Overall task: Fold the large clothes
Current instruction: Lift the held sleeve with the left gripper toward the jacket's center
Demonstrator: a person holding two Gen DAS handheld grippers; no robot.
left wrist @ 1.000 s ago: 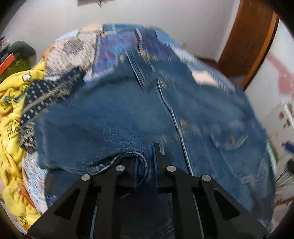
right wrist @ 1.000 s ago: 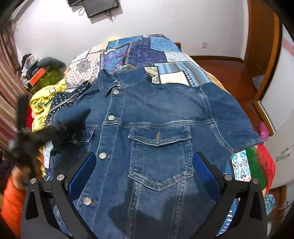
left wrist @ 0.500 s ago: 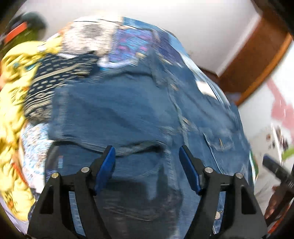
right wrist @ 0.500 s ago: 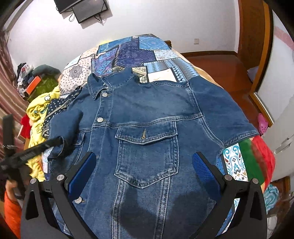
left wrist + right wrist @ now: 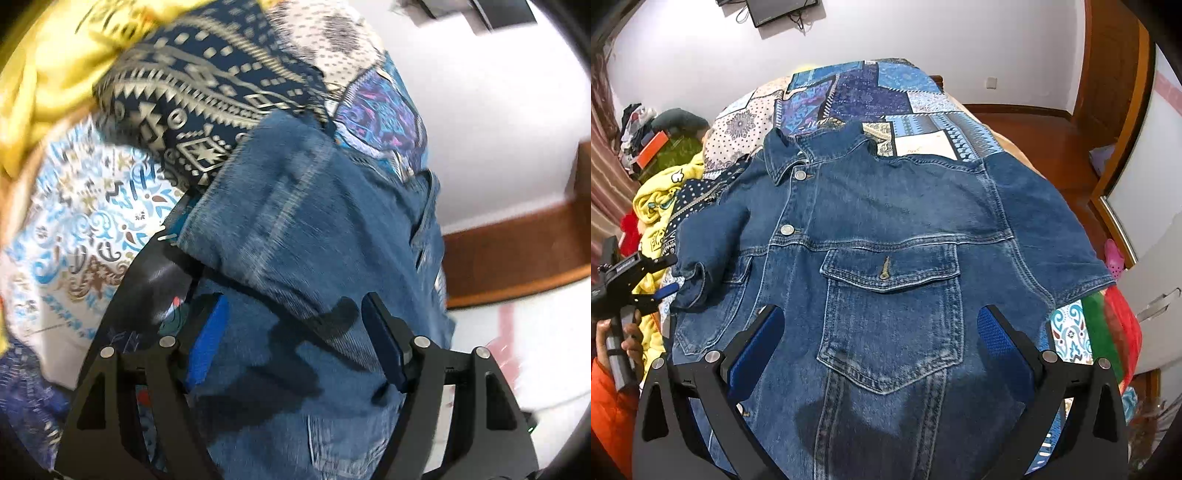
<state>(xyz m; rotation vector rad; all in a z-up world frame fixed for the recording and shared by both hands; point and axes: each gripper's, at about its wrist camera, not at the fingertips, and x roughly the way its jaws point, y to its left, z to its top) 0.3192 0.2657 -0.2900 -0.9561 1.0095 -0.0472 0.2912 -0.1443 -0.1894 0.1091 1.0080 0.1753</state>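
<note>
A blue denim jacket (image 5: 886, 236) lies front up on the bed, collar at the far end. Its left sleeve (image 5: 701, 243) is folded in over the front; the right sleeve (image 5: 1045, 229) lies spread out. My right gripper (image 5: 879, 332) is open and empty, hovering above the chest pocket (image 5: 890, 317). My left gripper (image 5: 295, 339) is open and empty just above the folded sleeve (image 5: 295, 221). It also shows in the right wrist view (image 5: 661, 277), at the jacket's left edge beside the sleeve cuff.
A patchwork bedspread (image 5: 857, 92) covers the bed. A yellow garment (image 5: 657, 199) and a dark patterned cloth (image 5: 207, 85) lie left of the jacket. Red and green fabric (image 5: 1108, 332) hangs at the right edge. A wooden door (image 5: 1112, 74) stands at the right.
My left gripper opened and let go of the left sleeve, now lying over the jacket front, then drew back to the left edge. The right gripper stayed open above the jacket.
</note>
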